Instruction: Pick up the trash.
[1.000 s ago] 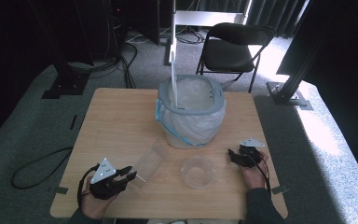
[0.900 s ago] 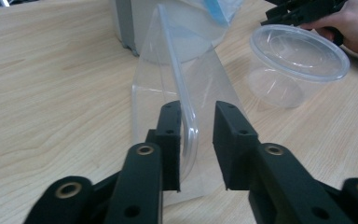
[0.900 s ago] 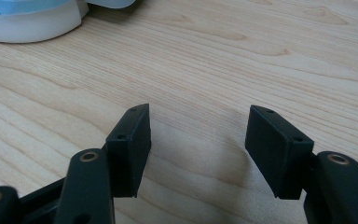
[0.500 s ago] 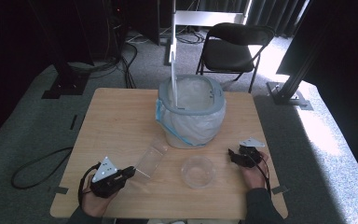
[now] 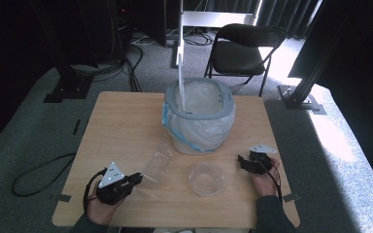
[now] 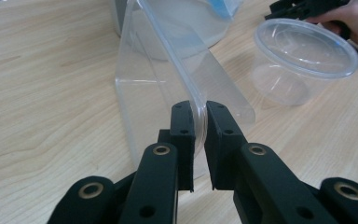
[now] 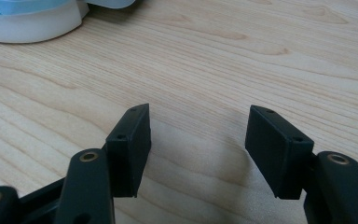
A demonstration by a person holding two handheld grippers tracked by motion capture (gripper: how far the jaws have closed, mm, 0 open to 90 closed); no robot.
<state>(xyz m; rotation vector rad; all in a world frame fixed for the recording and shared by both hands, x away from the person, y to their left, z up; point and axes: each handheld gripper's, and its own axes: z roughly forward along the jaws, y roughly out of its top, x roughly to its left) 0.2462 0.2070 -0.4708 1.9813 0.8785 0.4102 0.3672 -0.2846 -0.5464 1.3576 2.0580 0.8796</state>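
Since a second ago the left gripper (image 6: 200, 140) has been closing and now pinches the rim of the clear box (image 5: 158, 164), lying just before the lined bin (image 5: 199, 116). Right gripper (image 7: 196, 149) gapes wide, holding nothing, right of the round tub (image 5: 206, 178) that sits near the bin.

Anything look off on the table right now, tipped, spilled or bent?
One thing: the clear rectangular container lies tipped on its side, its rim pinched between the pads of the left hand-held gripper, whose jaws have just been closing. The round clear tub stands upright. No spill visible.
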